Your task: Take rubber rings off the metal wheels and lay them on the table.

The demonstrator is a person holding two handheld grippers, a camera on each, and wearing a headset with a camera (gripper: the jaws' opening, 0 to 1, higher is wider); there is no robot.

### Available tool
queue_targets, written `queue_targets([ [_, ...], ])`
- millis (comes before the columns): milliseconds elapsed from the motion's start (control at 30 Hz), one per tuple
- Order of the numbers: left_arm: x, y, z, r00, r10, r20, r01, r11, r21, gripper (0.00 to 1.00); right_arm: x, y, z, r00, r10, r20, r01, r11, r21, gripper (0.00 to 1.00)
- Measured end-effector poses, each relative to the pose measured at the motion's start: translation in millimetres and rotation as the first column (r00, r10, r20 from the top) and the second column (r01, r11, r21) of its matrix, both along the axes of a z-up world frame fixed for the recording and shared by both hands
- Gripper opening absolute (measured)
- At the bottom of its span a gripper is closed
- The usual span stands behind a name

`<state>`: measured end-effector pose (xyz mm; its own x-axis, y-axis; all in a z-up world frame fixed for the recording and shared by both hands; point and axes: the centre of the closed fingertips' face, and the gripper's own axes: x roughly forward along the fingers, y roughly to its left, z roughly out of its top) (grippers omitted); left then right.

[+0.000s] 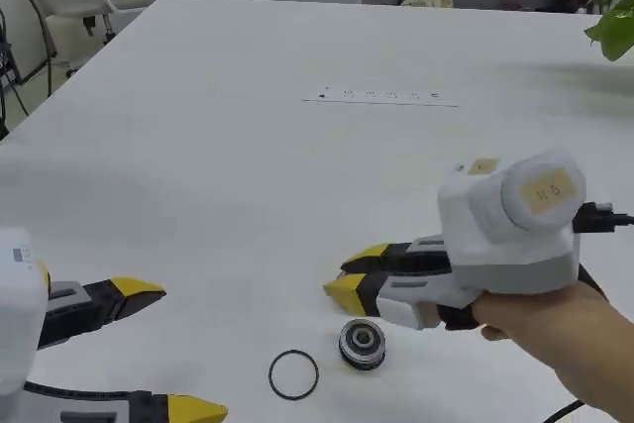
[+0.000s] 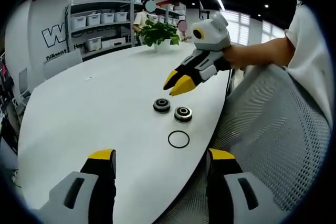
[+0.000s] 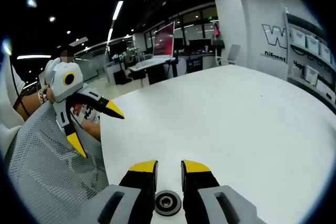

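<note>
Rubber ring beside metal wheel, near right hand-held gripper, slightly parted, empty, left hand-held gripper splayed

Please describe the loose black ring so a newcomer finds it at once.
Find the near edge of the white table. There, beside a metal wheel, lies the rubber ring: a thin black hoop, flat and empty inside, unlike the thick wheel.

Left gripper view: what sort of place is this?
Likely an open-plan office or lab: a long white table, shelves of storage bins, a potted plant, and a monitor beyond.
</note>
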<state>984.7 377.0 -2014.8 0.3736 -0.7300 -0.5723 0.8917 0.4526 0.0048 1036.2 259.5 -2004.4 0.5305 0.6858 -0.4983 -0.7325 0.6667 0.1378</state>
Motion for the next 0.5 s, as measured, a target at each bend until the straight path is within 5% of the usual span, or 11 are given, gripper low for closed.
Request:
queue_targets([
  [167, -0.5, 0.0, 0.3, 1.0, -0.006, 0.008, 0.006, 1.0, 0.01, 0.67, 9.8, -17.1, 16.1, 0.997, -0.075, 0.016, 0.075, 0.996, 0.056, 0.16],
  [333, -0.3, 0.1, 0.7, 1.0, -0.006, 0.008, 0.006, 1.0, 0.007, 0.67, 9.9, -25.4, 20.8, 0.995, -0.096, -0.021, 0.098, 0.989, 0.106, 0.18],
  [500, -0.3, 0.2, 1.1, 1.0, -0.007, 0.011, 0.007, 1.0, 0.005, 0.67, 9.4, -31.2, 22.1, 0.995, -0.097, -0.023, 0.099, 0.989, 0.106, 0.19],
])
